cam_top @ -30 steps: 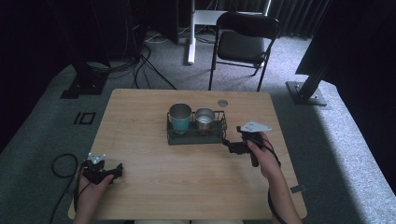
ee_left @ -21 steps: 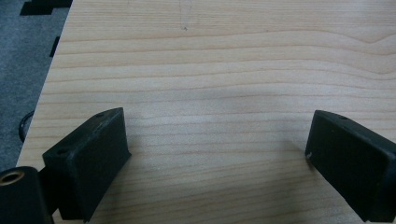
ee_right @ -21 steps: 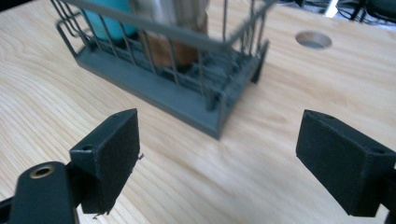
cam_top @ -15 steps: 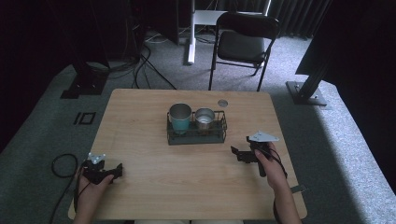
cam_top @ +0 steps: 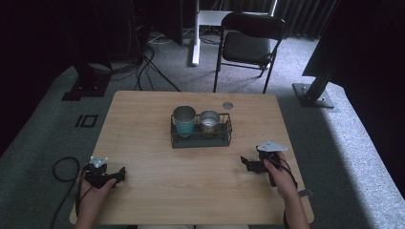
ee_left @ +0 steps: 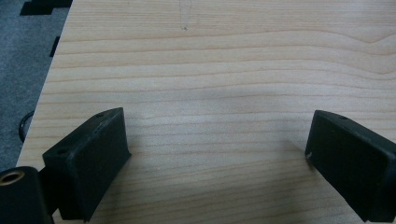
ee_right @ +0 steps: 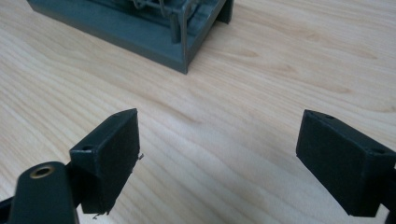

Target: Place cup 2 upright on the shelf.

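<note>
A wooden table (cam_top: pixel 143 124) is standing on grey carpet (cam_top: pixel 43 129), a chair (cam_top: pixel 248 45) behind. Both grippers, left (ee_left: pixel 217 154) and right (ee_right: pixel 219 158), are resting spread, empty; the rack (ee_right: pixel 140 28) is showing close up ahead of the right one.

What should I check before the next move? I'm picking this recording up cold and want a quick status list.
1. Right hand-held gripper open and holding nothing: ok, jaws wide apart over bare wood in the right gripper view.
2. Left hand-held gripper open and holding nothing: ok.
3. Teal cup upright in the wire rack: ok.
4. Steel cup upright beside it in the rack: ok.
5. Path from the right hand-held gripper to the rack free of other things: ok, just bare table between.
6. Whether the cups hold anything: cannot tell.
</note>
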`<state>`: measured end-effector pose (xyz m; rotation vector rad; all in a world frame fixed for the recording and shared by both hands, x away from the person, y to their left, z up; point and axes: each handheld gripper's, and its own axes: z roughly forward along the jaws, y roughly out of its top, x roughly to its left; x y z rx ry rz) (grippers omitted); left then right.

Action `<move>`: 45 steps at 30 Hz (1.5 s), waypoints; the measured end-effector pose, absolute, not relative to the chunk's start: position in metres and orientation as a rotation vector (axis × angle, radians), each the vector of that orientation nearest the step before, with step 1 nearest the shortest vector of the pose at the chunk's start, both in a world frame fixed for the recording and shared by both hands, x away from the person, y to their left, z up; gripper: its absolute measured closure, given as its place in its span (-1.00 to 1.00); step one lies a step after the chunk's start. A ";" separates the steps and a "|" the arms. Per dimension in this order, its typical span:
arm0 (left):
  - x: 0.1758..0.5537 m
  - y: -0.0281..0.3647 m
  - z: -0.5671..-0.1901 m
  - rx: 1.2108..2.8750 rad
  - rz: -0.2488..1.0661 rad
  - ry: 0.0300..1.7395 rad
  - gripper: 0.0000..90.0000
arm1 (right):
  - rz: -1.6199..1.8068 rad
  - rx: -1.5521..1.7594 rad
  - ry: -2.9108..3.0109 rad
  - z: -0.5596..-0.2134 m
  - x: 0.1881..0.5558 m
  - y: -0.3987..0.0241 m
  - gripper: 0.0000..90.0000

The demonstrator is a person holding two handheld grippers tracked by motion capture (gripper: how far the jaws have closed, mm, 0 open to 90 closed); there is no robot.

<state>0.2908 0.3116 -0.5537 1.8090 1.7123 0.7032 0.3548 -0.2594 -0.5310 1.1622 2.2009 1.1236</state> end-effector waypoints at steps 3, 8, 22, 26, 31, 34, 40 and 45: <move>0.291 0.311 -0.554 1.808 0.703 1.713 -0.86 | 1.110 1.154 2.201 -0.533 0.352 -0.262 -0.70; 0.291 0.312 -0.554 1.810 0.702 1.713 -0.85 | 1.082 1.172 2.195 -0.537 0.346 -0.268 -0.70; 0.291 0.311 -0.554 1.807 0.703 1.714 -0.86 | 1.000 1.230 2.153 -0.546 0.336 -0.280 -0.71; 0.291 0.312 -0.554 1.810 0.702 1.713 -0.86 | 0.983 1.252 2.130 -0.546 0.332 -0.284 -0.72; 0.291 0.311 -0.554 1.810 0.702 1.714 -0.85 | 0.961 1.300 2.098 -0.548 0.331 -0.289 -0.72; 0.291 0.312 -0.554 1.810 0.702 1.714 -0.86 | 0.931 1.317 2.084 -0.548 0.330 -0.291 -0.72; 0.291 0.312 -0.554 1.810 0.702 1.713 -0.86 | 0.865 1.392 2.044 -0.551 0.329 -0.294 -0.73; 0.291 0.312 -0.554 1.809 0.702 1.714 -0.86 | 0.837 1.449 1.995 -0.554 0.329 -0.296 -0.73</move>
